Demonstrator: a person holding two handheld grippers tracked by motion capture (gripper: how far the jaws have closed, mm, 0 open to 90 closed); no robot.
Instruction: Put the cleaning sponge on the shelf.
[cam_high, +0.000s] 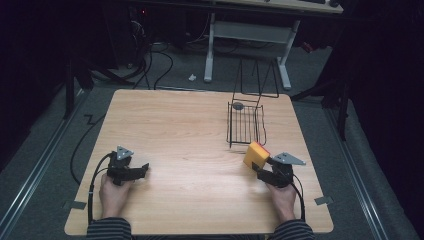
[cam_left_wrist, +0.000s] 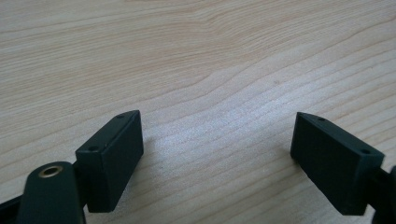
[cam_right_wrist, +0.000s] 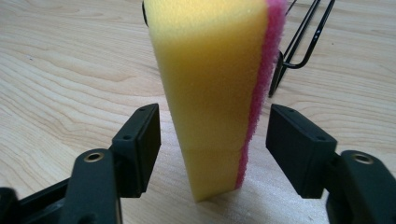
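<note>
A yellow sponge (cam_right_wrist: 210, 88) with a pink scouring side stands on end on the wooden table (cam_high: 190, 140), just in front of the black wire rack (cam_high: 246, 122). My right gripper (cam_right_wrist: 212, 135) has a jaw on either side of the sponge, with a gap on each side, so the pads do not press it. In the high view the sponge (cam_high: 256, 155) sits right at the right gripper (cam_high: 263, 169). My left gripper (cam_high: 140, 171) rests at the table's near left; its jaws stand wide apart over bare wood (cam_left_wrist: 217, 135).
The wire rack stands upright at the back right of the table, with a small grey round piece (cam_high: 238, 105) at its far end. A white desk frame (cam_high: 247, 42) and cables lie on the floor beyond the table.
</note>
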